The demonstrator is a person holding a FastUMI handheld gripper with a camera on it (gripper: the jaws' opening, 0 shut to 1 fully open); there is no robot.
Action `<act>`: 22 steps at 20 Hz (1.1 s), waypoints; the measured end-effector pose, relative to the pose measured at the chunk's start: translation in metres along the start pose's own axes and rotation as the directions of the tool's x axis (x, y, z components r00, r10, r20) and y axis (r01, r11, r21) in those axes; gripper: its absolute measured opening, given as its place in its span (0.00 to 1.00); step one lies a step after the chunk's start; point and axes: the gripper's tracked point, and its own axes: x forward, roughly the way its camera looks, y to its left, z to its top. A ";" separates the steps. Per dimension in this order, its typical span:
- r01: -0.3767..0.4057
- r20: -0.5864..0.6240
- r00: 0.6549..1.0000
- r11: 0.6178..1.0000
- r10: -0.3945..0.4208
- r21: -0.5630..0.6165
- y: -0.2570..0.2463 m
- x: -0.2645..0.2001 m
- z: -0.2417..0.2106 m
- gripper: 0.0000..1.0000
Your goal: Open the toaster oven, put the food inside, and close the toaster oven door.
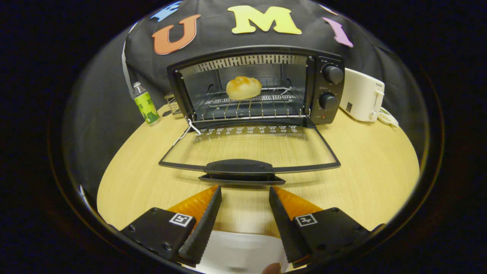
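A black toaster oven (pixel 327 89) stands at the back of a wooden table (pixel 373 171). Its glass door (pixel 249 150) lies folded down flat toward me, and the door handle (pixel 239 167) is just ahead of my fingertips. A golden bread roll (pixel 244 88) rests on the wire rack (pixel 247 108) inside the oven. My gripper (pixel 245 190) hovers low over the table in front of the handle, open, with nothing between its fingers.
A green-labelled water bottle (pixel 145 104) stands left of the oven. A white pop-up toaster (pixel 361 95) with its cord sits to the oven's right. A white object (pixel 239 251) lies below the fingers at the table's near edge.
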 end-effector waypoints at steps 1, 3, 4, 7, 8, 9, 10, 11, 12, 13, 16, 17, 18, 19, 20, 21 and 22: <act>0.003 0.022 1.000 1.000 -0.003 -0.007 0.001 -0.004 0.006 0.83; 0.001 0.068 0.998 1.000 0.000 -0.004 0.002 -0.015 0.021 0.83; -0.005 0.091 0.996 1.000 0.005 0.000 0.004 -0.020 0.030 0.83; -0.021 0.163 0.986 1.000 0.020 0.005 0.007 -0.030 0.059 0.83; -0.024 0.181 0.983 1.000 0.022 0.010 0.007 -0.032 0.066 0.84; -0.023 0.201 0.979 1.000 0.021 0.008 0.008 -0.033 0.074 0.84; -0.018 0.225 0.974 1.000 0.018 -0.002 0.008 -0.033 0.084 0.84; -0.008 0.243 0.970 1.000 0.012 -0.015 0.008 -0.033 0.093 0.84; 0.001 0.260 0.966 1.000 0.005 -0.021 0.008 -0.032 0.100 0.84; 0.011 0.266 0.964 1.000 -0.005 -0.019 0.006 -0.032 0.107 0.84; 0.015 0.294 0.956 1.000 -0.012 -0.009 0.003 -0.034 0.125 0.84; 0.019 0.307 0.952 1.000 -0.016 -0.007 0.001 -0.038 0.131 0.84; 0.023 0.323 0.946 1.000 -0.020 -0.005 -0.002 -0.041 0.134 0.84; 0.028 0.339 0.941 1.000 -0.023 -0.009 -0.004 -0.047 0.139 0.84; 0.038 0.358 0.933 0.999 -0.030 -0.015 -0.006 -0.053 0.143 0.84; 0.049 0.375 0.926 0.999 -0.039 -0.017 -0.010 -0.060 0.147 0.84; 0.049 0.391 0.919 0.999 -0.038 -0.019 -0.010 -0.069 0.151 0.84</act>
